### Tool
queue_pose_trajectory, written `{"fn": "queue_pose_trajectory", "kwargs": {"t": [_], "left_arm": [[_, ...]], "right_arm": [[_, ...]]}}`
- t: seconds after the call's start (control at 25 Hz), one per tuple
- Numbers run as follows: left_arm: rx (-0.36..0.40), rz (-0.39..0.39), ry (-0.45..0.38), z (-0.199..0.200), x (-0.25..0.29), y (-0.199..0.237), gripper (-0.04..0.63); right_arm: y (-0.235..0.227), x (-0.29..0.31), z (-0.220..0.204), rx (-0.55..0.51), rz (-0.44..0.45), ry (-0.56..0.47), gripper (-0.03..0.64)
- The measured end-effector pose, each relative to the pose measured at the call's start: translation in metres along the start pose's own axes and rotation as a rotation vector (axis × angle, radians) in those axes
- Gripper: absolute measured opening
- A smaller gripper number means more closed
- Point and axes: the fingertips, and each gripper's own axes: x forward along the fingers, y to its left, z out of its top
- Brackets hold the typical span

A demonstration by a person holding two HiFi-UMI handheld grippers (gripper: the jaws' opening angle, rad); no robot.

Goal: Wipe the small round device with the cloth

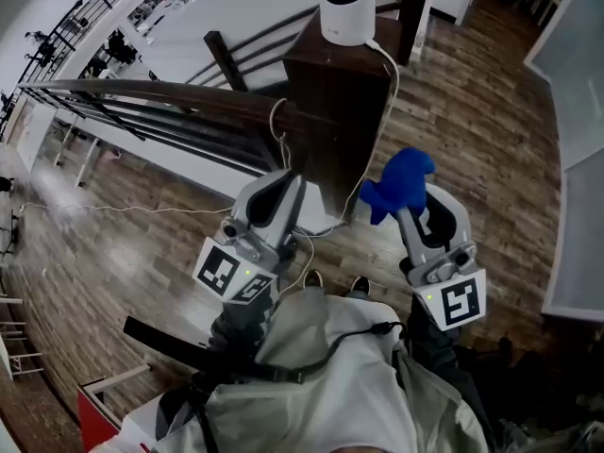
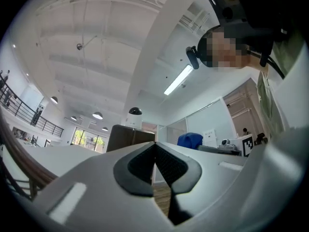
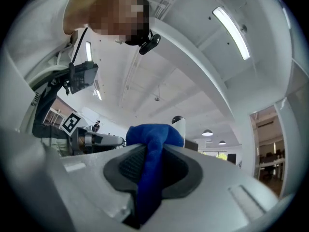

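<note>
The blue cloth (image 3: 153, 138) is held clamped between the fingers of the right gripper (image 1: 400, 211) and is bunched above their tips. The left gripper (image 2: 155, 149) is found closed, pads pressed together with nothing between them. The small round device (image 1: 344, 6) is seated on a dark wooden post (image 1: 330, 92), ahead of both sets of fingertips and untouched by them.

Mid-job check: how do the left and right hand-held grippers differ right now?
The left hand-held gripper has its jaws shut with nothing between them; the right hand-held gripper is clamped on the blue cloth. In the head view the left one is left of the wooden post, the right one to its right. Both point up towards the device, and neither touches it.
</note>
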Motion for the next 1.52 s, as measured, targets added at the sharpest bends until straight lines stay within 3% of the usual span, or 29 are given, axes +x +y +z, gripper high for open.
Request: {"fn": "queue_pose_trajectory", "kwargs": {"t": [0.2, 0.28, 0.48, 0.6, 0.76, 0.96, 1.12, 1.24, 1.32, 1.52], "left_arm": [[0.066, -0.036, -0.018, 0.034, 0.023, 0.023, 0.005], [0.100, -0.026, -0.031, 0.054, 0.034, 0.035, 0.070], [0.148, -0.037, -0.081, 0.096, 0.061, 0.050, 0.077], [0.147, -0.044, -0.082, 0.106, 0.080, 0.057, 0.011], [0.143, -0.052, -0.050, 0.109, 0.097, 0.064, 0.028], [0.153, -0.061, -0.040, 0.104, 0.092, 0.067, 0.061], [0.145, -0.065, -0.043, 0.093, 0.093, 0.076, 0.076], [0.146, -0.089, -0.034, 0.085, 0.095, 0.071, 0.086], [0.152, -0.105, -0.023, 0.080, 0.097, 0.065, 0.090], [0.215, -0.083, -0.033, 0.090, 0.106, 0.057, 0.100]], "right_arm": [[-0.058, 0.035, 0.036, -0.231, -0.018, 0.049, 0.077], [-0.086, 0.061, 0.063, -0.310, -0.028, 0.068, 0.077], [-0.111, 0.146, 0.129, -0.344, -0.009, 0.048, 0.077], [-0.115, 0.187, 0.146, -0.368, -0.008, 0.077, 0.077], [-0.116, 0.215, 0.122, -0.420, 0.009, 0.188, 0.077], [-0.091, 0.194, 0.071, -0.417, 0.046, 0.224, 0.077], [-0.068, 0.186, 0.031, -0.489, 0.068, 0.301, 0.077], [-0.064, 0.182, 0.034, -0.508, 0.040, 0.275, 0.077], [-0.071, 0.176, 0.047, -0.489, 0.017, 0.204, 0.077], [-0.155, 0.157, 0.113, -0.262, -0.120, -0.049, 0.077]]}}
